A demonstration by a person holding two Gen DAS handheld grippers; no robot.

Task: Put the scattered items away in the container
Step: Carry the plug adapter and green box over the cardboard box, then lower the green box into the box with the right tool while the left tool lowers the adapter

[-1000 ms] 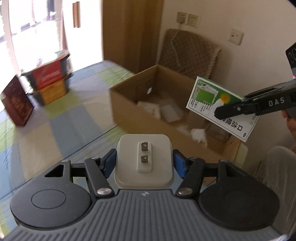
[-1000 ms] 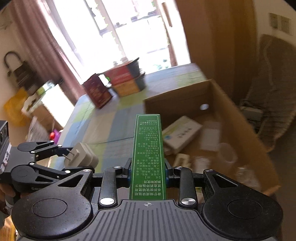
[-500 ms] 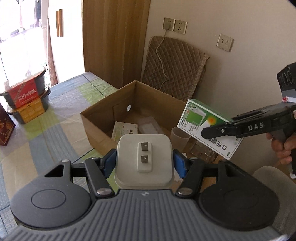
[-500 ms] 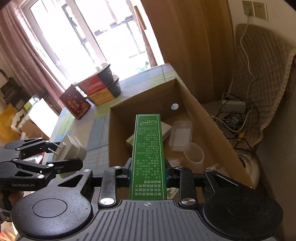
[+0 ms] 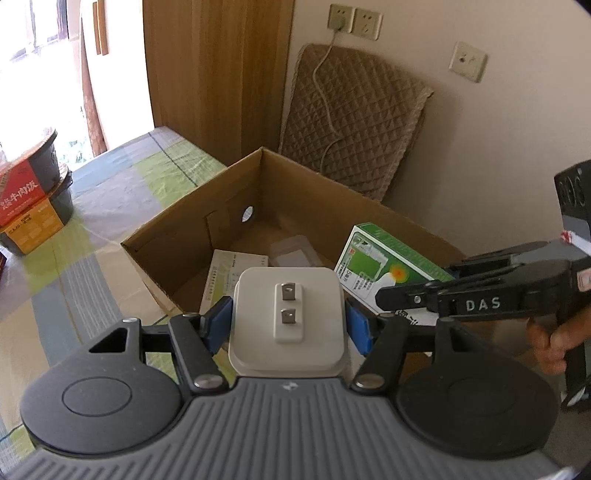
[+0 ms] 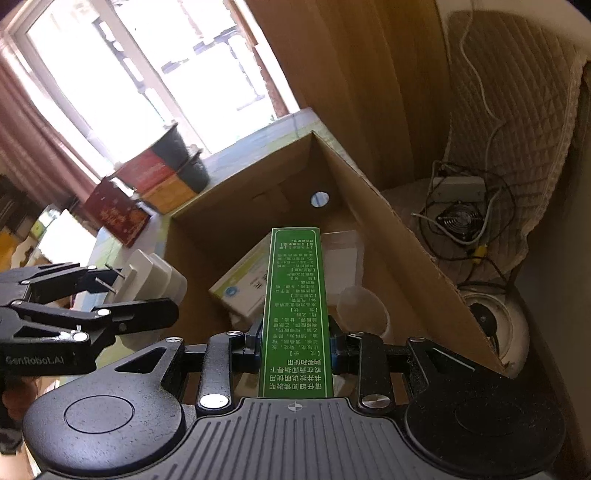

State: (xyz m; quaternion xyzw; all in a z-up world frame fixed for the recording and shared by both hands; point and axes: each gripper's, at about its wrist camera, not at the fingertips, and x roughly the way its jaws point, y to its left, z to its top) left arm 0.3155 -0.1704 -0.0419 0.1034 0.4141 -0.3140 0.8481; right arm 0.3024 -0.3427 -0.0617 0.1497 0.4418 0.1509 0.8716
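Over on the far left there's a stack of instant-meal tubs (image 5: 31, 195) sitting on the checked tablecloth (image 5: 88, 236), with a dark red box (image 6: 116, 216) leaning up next to them in the right wrist view.

Moving in, the left gripper (image 5: 288, 325) has its blue pads clamped on the sides of a white plug adapter (image 5: 287, 318), prongs pointing forward, held up in the air just short of the near wall of the cardboard box (image 5: 173, 236). From the other camera you can see the same adapter (image 6: 151, 282) hanging at the box's left edge, not inside it.

The box itself is open on top and already has stuff in it: a pale flat medicine pack (image 6: 243, 277), a clear plastic tray (image 6: 343, 254) and a clear cup (image 6: 364, 310) at the bottom.

Then the right gripper (image 6: 295, 341) is squeezed tight on a green carton (image 6: 297, 314), gripping it by its narrow sides. The carton is tilted and hovering over the right part of the box opening (image 5: 384, 266), above the rim, not touching anything inside.

Behind it all, a quilted brown pad (image 5: 354, 122) leans on the wall with a cord up to the socket (image 5: 338, 16).
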